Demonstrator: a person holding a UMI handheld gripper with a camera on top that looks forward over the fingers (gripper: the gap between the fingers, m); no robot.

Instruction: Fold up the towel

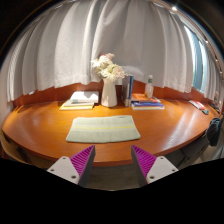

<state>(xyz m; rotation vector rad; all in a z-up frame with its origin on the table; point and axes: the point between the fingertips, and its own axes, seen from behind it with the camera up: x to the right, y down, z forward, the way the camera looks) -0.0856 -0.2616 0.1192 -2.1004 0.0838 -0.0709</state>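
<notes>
While held above the near table edge: gripper [112, 162] spread wide, nothing between the purple pads [82, 158].

Towel [103, 128]: pale green, flat and unfolded on wooden table [40, 125], just beyond the fingertips, not touched. Behind towel: white vase [109, 92] with flowers, open book [79, 99] to one side, stacked books [146, 103] and upright bottle [150, 88] to the other. White curtains [60, 50] at rear.

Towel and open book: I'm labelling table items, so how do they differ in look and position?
The towel lies flat, pale green, just ahead of the open gripper fingers; the open book is whitish and sits farther back, left of the vase. The towel looks larger than the book. Both rest on the wooden table.
</notes>
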